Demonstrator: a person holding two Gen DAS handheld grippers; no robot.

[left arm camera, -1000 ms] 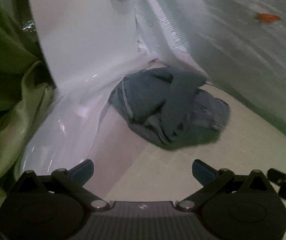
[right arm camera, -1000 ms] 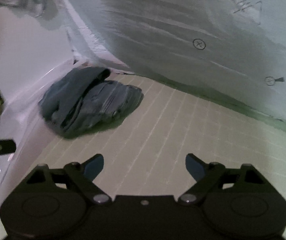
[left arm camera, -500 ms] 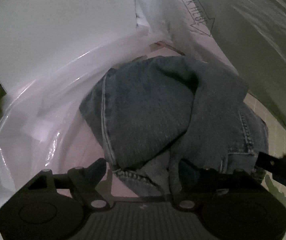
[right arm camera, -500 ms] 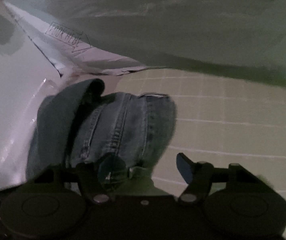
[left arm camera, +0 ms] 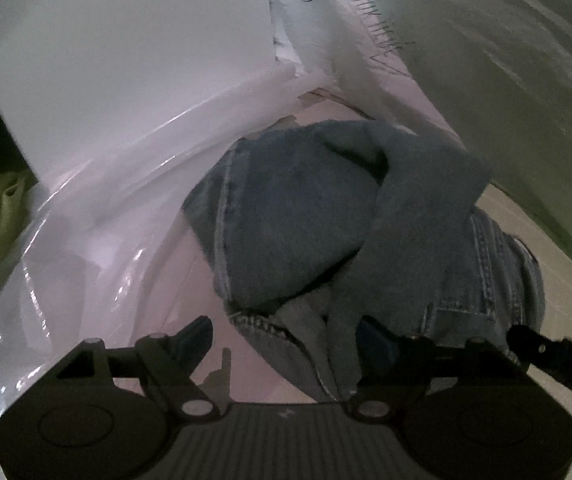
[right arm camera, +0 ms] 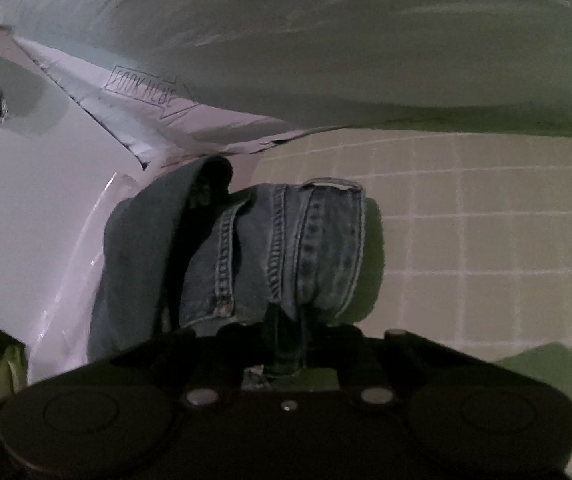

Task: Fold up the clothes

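Crumpled jeans lie in a heap on the gridded worktop, in the corner where a white sheet and a grey printed sheet meet. No fold appears made: one flap of denim is slumped over the rest, seams run at several angles, and the whole garment remains to be spread flat and folded, so the task is judged to be at its very start.

The right gripper sits at the near edge of the jeans with its fingers together, clamped on a pinch of denim beside the stitched seams. The left gripper straddles the near hem of the jeans, its fingers apart and denim lying between them, not pinched.

Orientation: the heap is too bunched to show a clear long axis. In the right wrist view the seams run from the gripper away toward the grey sheet, suggesting that part of the jeans points that way; waistband and leg ends cannot be told apart.
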